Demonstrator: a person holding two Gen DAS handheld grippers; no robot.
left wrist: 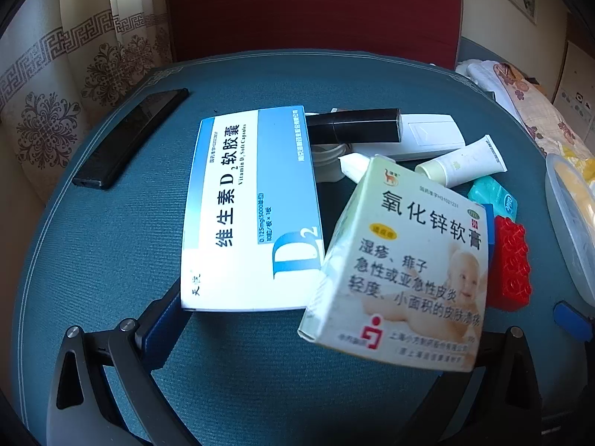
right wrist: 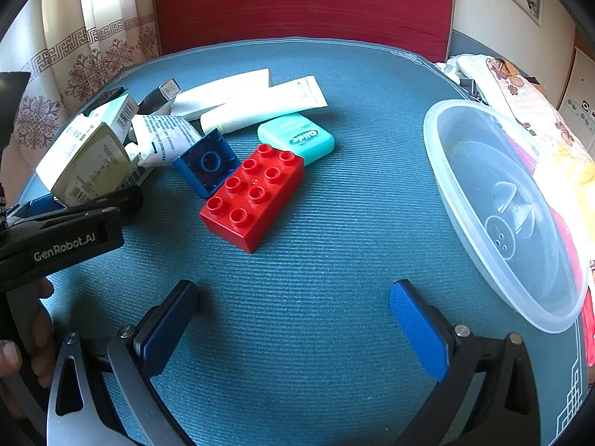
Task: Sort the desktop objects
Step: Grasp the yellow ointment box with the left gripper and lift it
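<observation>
Red brick flat, studs up, long axis diagonal

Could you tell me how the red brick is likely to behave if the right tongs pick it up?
The red brick looks rigid moulded plastic, so probably stiff and light. It lies flat, unlikely to roll. Its glossy sides might slip.

The green medicine box hides the left gripper's right finger and most of the blue brick, its near print is blurry, and the clear bowl runs off the right edge.
</observation>
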